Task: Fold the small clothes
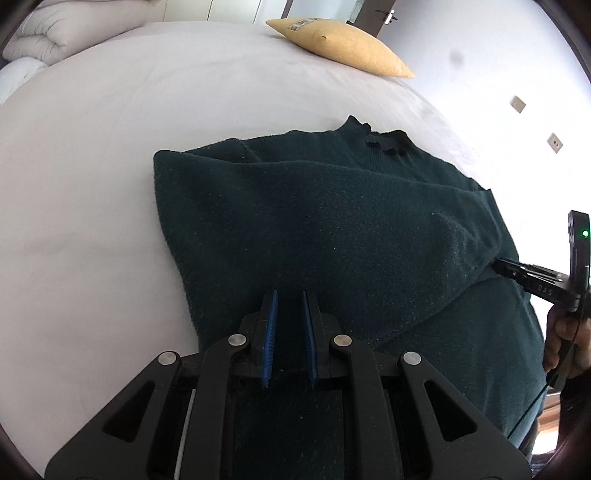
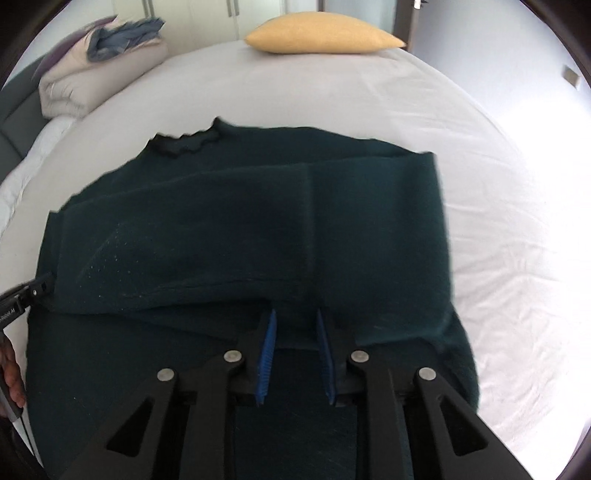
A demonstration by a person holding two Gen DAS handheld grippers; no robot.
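A dark green knit sweater (image 1: 332,221) lies on the white bed, both sides folded in over the body, its collar (image 1: 384,142) at the far end. It also shows in the right wrist view (image 2: 240,229). My left gripper (image 1: 290,295) hovers over the sweater's near left part, its blue pads a little apart with nothing between them. My right gripper (image 2: 295,314) sits over the near hem, jaws slightly apart and empty. Each gripper shows at the edge of the other view: the right one (image 1: 517,271) and the left one (image 2: 33,291) touch the sweater's sides.
The white bed sheet (image 1: 110,184) surrounds the sweater. A yellow pillow (image 2: 321,35) lies at the far end of the bed. A folded duvet with grey-blue cloth on top (image 2: 96,70) sits at the far left. A wall with sockets (image 1: 554,142) is on the right.
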